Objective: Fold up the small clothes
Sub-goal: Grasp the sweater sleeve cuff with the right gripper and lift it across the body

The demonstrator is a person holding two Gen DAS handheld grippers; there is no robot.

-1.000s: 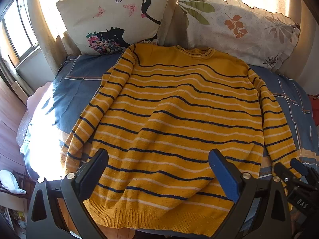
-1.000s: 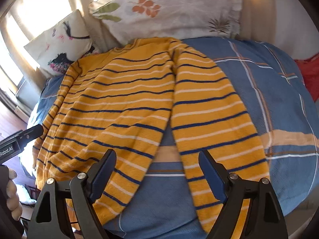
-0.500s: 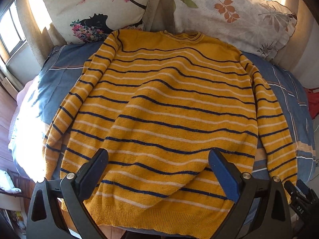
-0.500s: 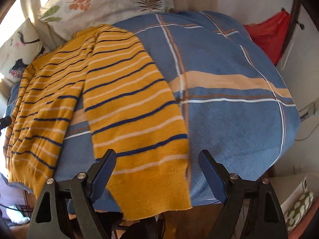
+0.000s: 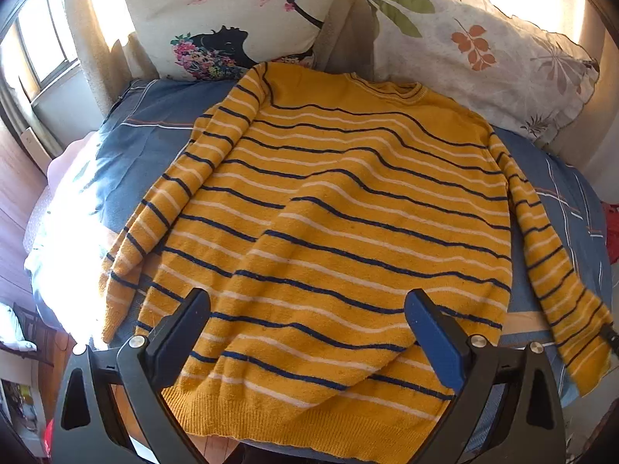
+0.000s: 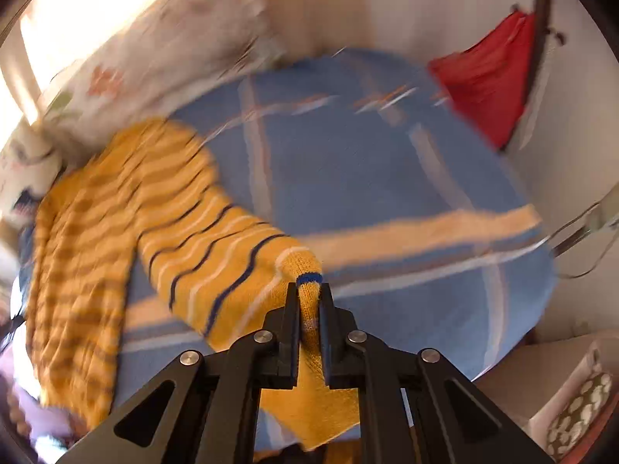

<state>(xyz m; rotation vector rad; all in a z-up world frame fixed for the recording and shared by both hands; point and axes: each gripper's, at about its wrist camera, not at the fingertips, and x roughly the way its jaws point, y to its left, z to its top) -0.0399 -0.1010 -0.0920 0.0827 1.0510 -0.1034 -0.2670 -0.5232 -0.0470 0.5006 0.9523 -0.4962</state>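
Sweater (image 5: 348, 232) ribbed knit, matt; bedsheet (image 6: 387, 162) seemingly cotton.

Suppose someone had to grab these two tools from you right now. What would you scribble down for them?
Right hand-held gripper: shut on the cuff of the sweater's right sleeve.
Left hand-held gripper: open, hovering over the hem, holding nothing.
Yellow striped sweater: spread flat on the blue bedspread, collar toward the pillows.
Done: sleeve gripped.
Left: every fold; probably bring this sleeve across the body first, then the other one.
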